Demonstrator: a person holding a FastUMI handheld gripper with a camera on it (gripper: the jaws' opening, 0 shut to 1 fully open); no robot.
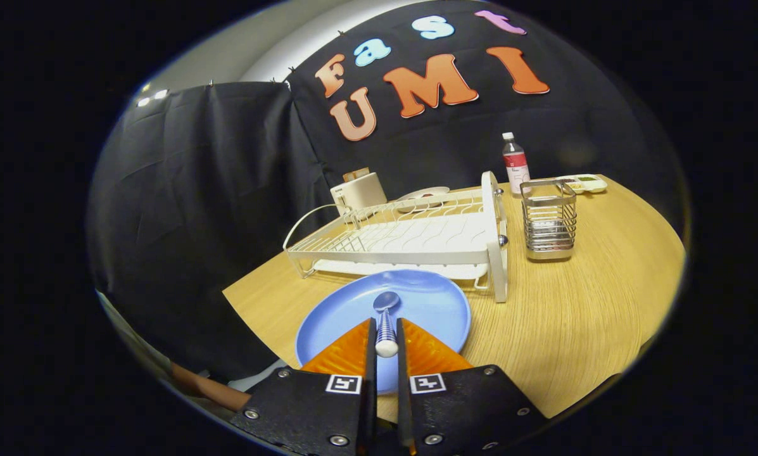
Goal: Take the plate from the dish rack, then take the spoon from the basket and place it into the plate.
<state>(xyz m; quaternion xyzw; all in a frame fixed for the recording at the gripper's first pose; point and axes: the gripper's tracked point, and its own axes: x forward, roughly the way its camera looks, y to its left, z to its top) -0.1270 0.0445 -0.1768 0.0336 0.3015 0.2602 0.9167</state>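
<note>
Gripper (385,332) nearly closed, fingers clamping striped spoon (385,322) handle; bowl end over blue plate (416,304) on table (575,316) before dish rack (410,237); plate near edge hidden behind fingers; basket (548,220) beyond

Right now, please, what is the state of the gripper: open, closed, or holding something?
Gripper: closed, jaws pressing both sides of the striped handle of the metal spoon, held over the round blue plate.

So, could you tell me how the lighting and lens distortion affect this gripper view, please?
In the gripper view the fisheye bows the table edge and the dish rack; lighting is even, with soft glare on the plate; the spoon, between the gripper fingers, is sharp.
</note>
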